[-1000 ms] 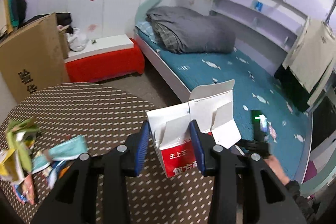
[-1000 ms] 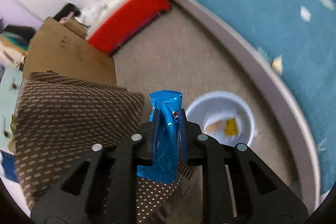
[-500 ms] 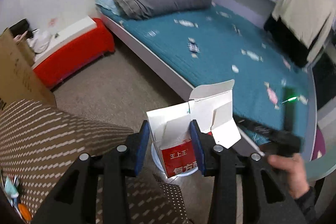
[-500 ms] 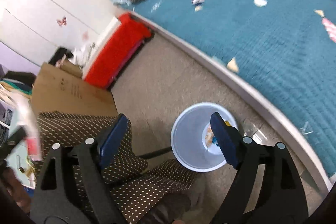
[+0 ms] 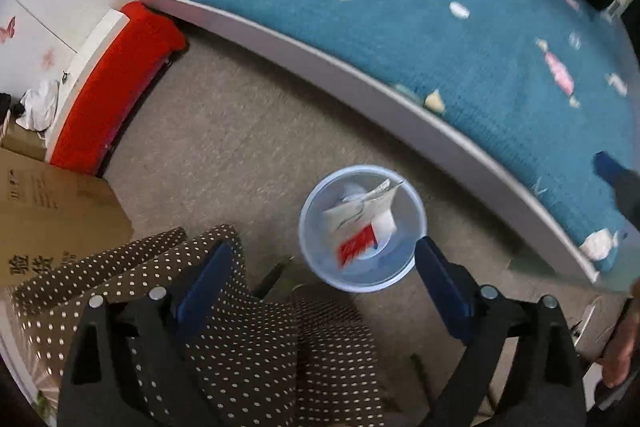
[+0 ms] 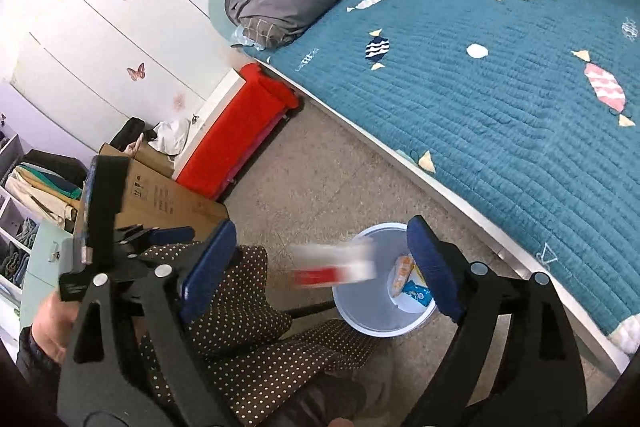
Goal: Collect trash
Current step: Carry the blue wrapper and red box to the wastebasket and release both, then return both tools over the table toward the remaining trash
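Trash box [image 5: 362,227], white and red, is over the pale blue bin [image 5: 320,267] on the floor, blurry. Left hand-held gripper [image 5: 320,275] is opening, nothing between its jaws. Right hand-held gripper [image 6: 320,263] is opening too, empty. A blue wrapper [image 6: 416,293] lies inside the bin.

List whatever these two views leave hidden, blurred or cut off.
- Red and white carton: motion-blurred in both views as it drops at the bin; its print is unreadable.
- Bin contents: in the left wrist view the carton covers them; in the right wrist view the right gripper finger hides part.
- Tabletop trash: out of frame; only the dotted tablecloth edge shows.
- Left gripper: jaws opening, nothing between them.
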A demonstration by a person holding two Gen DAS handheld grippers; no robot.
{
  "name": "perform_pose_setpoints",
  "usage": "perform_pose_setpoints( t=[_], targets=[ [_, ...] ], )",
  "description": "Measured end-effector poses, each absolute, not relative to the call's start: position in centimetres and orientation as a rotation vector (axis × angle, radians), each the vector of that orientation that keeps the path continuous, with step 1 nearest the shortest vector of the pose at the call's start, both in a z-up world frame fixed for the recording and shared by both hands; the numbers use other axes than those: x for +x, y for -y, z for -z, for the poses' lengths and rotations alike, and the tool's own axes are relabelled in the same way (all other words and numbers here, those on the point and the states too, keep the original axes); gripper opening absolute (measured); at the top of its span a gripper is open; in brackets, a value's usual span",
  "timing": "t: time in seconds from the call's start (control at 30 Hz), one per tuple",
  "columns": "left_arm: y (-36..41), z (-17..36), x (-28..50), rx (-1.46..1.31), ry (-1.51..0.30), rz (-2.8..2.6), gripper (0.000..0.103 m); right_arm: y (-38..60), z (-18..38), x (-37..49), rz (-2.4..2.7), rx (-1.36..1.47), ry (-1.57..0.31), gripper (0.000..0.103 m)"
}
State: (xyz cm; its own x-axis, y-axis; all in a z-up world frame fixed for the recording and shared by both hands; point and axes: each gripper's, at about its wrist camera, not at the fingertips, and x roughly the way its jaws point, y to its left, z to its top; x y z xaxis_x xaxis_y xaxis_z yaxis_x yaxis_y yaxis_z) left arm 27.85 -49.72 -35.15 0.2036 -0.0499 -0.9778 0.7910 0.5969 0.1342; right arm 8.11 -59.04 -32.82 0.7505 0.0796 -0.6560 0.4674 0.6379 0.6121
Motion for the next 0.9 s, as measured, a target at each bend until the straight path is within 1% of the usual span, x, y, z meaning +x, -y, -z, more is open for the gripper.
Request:
perform_pose_setpoints(
  t=[0.07,0.13,0.37,0.67,0.9],
  targets=[
    [49.2,34.4,28.0,0.704,-1.223,0.659,0.091,58.6,32.8,8.0,0.244,0.868,-0.709,0.095],
    [48.5,33.0,28.0,0.652,-1.199,0.654,0.091,58.2,32.7,7.9,0.255,0.865,-0.711,0.097],
    [44.6,28.1,26.4,0.528,-1.074,0.622,0.091,56.3,31.3,8.2,0.281,0.835,-0.725,0.097],
    [37.6,21.9,23.4,0.347,-0.949,0.606,0.092,51.1,26.0,8.6,0.234,0.723,-0.714,0.097],
    [32.2,17.8,20.5,0.27,-0.854,0.604,0.093,45.4,21.2,8.8,0.166,0.63,-0.694,0.097]
  ],
)
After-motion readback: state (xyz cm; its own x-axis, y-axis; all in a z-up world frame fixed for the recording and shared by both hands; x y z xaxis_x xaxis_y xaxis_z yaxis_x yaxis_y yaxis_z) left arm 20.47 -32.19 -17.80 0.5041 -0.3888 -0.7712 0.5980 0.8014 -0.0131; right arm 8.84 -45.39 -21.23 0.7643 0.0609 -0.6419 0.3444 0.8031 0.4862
